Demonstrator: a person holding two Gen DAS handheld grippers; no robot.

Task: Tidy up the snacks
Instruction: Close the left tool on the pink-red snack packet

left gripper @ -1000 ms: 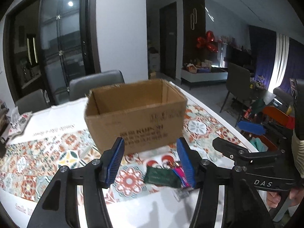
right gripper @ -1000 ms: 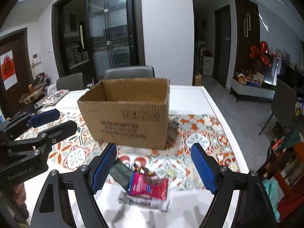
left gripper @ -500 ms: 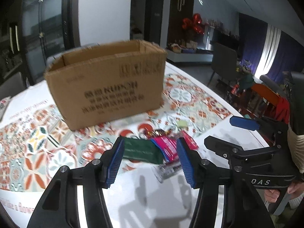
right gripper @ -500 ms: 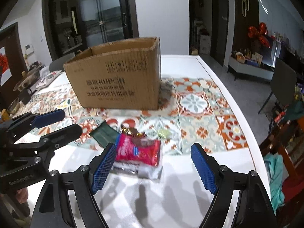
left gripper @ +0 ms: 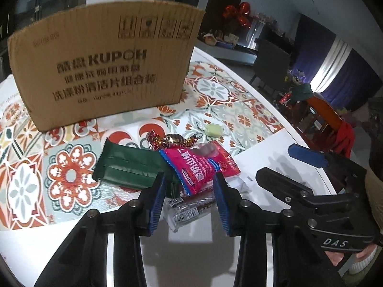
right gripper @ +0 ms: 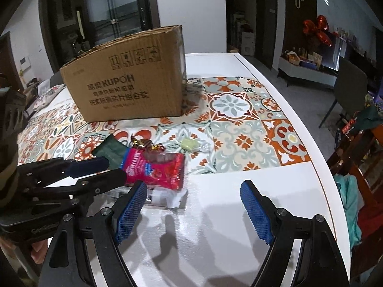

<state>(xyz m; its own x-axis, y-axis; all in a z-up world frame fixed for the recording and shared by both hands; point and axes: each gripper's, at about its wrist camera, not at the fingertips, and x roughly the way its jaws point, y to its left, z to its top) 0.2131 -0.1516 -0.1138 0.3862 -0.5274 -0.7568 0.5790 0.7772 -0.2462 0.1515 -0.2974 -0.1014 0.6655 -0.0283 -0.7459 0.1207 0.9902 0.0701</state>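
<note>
A pile of snacks lies on the table before a brown cardboard box [left gripper: 103,71] [right gripper: 129,86]. In it are a dark green packet [left gripper: 126,167], a pink packet [left gripper: 198,165] [right gripper: 155,169], a gold-wrapped candy [left gripper: 172,140], a pale green candy [left gripper: 213,129] and a clear-wrapped bar [left gripper: 189,208]. My left gripper [left gripper: 189,201] [right gripper: 116,168] is low over the pile. Its jaws are closing, with the near end of the pink packet and the bar between the pads, and no clear press shows. My right gripper [right gripper: 194,212] [left gripper: 275,161] stands open and empty over white table, just right of the pile.
The white table [right gripper: 239,239] carries a patterned cloth [right gripper: 239,119] under the box. The table's right edge curves close by, with chairs and draped clothes [right gripper: 359,167] beyond it. A grey chair [right gripper: 349,88] stands further back.
Both grippers have sunk toward the table and tipped downward, so the snack pile looks larger and nearer. The left jaws have narrowed around the pile; the right jaws kept their width.
</note>
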